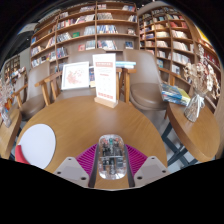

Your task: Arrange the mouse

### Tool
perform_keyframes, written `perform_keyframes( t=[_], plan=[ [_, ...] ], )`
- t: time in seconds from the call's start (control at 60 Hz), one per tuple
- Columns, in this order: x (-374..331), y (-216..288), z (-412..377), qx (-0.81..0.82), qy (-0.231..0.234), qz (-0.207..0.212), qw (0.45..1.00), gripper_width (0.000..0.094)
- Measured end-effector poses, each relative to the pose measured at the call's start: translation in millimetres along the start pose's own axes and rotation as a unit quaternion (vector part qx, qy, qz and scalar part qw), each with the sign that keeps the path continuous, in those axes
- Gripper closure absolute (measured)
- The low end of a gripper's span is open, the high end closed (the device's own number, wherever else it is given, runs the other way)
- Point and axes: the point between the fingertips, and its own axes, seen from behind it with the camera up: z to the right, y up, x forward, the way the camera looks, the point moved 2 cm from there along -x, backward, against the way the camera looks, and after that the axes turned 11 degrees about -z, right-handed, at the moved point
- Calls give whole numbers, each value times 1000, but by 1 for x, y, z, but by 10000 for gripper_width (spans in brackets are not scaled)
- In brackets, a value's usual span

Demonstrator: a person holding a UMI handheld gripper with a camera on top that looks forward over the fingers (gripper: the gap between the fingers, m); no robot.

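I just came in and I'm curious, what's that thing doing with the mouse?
A hand-held gripper has a see-through computer mouse between its jaws, over a round wooden table. Whether the jaws press on it is unclear. A standing sign sits farther back on the table, with library bookshelves behind.

Table [70, 125] open ahead; sign stand [105, 82] blocks beyond.

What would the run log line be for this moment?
task: arrange mouse | gripper: shut on mouse | mouse: above round table | beyond: upright sign, chairs, bookshelves
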Motion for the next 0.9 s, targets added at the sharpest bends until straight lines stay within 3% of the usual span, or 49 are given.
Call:
perform_keyframes(
  t=[0.2,0.367,0.5,0.617,0.75,0.85,0.9],
  plan=[
    [-40,39,-112,-13,35,52,998,491],
    [-21,31,-228,-28,75,29,996,491],
    [6,2,-274,-48,72,-1,996,492],
    [13,-15,-285,-67,60,6,996,481],
    [12,-13,-286,-76,50,29,995,403],
    [0,-3,-278,-68,48,59,995,81],
    [-13,3,-270,-63,41,73,995,87]
  ],
)
